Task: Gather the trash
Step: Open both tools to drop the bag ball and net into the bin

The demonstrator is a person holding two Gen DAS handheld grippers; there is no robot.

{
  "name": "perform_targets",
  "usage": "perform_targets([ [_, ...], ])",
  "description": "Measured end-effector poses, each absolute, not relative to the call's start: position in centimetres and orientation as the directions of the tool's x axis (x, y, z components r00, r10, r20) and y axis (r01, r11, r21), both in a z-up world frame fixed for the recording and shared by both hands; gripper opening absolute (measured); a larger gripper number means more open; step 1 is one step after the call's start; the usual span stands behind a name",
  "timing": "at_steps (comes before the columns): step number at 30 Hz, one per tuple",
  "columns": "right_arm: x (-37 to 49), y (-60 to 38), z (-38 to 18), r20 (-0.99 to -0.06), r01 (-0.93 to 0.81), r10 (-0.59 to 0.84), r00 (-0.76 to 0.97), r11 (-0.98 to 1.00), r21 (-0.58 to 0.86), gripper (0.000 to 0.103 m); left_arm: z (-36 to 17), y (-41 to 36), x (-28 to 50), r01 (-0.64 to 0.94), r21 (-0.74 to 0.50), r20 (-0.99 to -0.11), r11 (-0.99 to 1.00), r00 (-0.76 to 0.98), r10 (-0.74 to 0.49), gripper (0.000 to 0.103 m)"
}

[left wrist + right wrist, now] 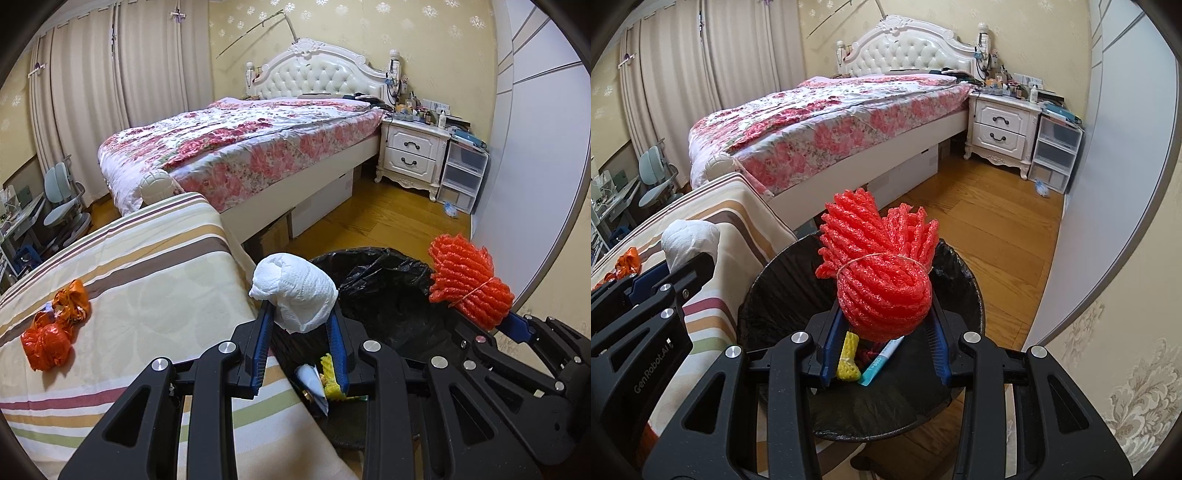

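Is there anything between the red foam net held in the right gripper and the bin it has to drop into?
Nothing visible. The red foam net sits clamped in the right gripper directly above the open, black-lined bin. Below it lie only a yellow foam piece and a tube, already inside.

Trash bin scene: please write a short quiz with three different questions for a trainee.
1. True or false: the left gripper holds the red foam net.
2. What lines the trash bin? A) black bag B) newspaper
3. Fill in: crumpled orange wrappers lie on the ____ cloth.

Key: 1 false, it holds the white tissue wad; 2 A; 3 striped.
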State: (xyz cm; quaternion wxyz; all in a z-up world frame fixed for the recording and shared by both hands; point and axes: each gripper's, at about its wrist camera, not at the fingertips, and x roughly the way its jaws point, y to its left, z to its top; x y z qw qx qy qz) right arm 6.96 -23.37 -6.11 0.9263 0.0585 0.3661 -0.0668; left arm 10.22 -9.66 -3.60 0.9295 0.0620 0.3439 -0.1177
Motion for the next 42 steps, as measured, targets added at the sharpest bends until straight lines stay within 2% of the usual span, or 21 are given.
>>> perform_targets([
  [6,7.1,-23.9,-6.2,-0.688,0.181,-0.09,0.72,0.982,0.061,0.04,-3.8,-10.3,10.2,0.291,0.038,-0.661,0.956,0.725,-0.194,0.031],
  [7,7.0,-23.9,-6.2,-0.688,0.182,-0.091,0.72,0.981,0.06,0.04,-3.9,-10.4,10.2,0.292,0.041,-0.663,0.956,0.723,-0.192,0.033],
  [9,6.9,-24.0,-6.2,-0.686,0.188,-0.099,0.721,0.981,0.056,0.041,-4.2,-10.4,10.2,0.285,0.048,-0.667,0.957,0.722,-0.182,0.045],
  [10,6.9,-24.0,-6.3,-0.685,0.192,-0.103,0.721,0.98,0.054,0.043,-4.3,-10.3,10.2,0.281,0.045,-0.668,0.959,0.722,-0.181,0.054],
  [11,6.9,-24.0,-6.2,-0.684,0.196,-0.107,0.722,0.979,0.053,0.046,-4.4,-10.2,10.1,0.276,0.041,-0.669,0.96,0.721,-0.179,0.058],
  [12,6.8,-24.1,-6.2,-0.68,0.202,-0.112,0.724,0.978,0.053,0.052,-4.4,-10.1,10.0,0.271,0.041,-0.67,0.962,0.722,-0.175,0.059],
  [15,6.8,-24.3,-6.3,-0.684,0.209,-0.116,0.721,0.976,0.054,0.052,-4.5,-9.9,9.9,0.26,0.051,-0.67,0.964,0.725,-0.16,0.066],
  [20,6.6,-24.5,-6.2,-0.683,0.22,-0.126,0.72,0.974,0.052,0.055,-4.3,-9.3,9.6,0.241,0.063,-0.664,0.969,0.735,-0.14,0.07],
  [30,6.3,-23.4,-6.2,-0.687,0.203,-0.114,0.718,0.978,0.049,0.058,-4.2,-6.5,9.0,0.176,0.075,-0.662,0.982,0.744,-0.083,0.072],
  [42,6.7,-17.6,-6.2,-0.697,0.072,-0.013,0.717,0.996,0.055,0.062,-4.1,1.5,7.9,0.006,0.085,-0.666,0.996,0.744,0.053,0.073],
])
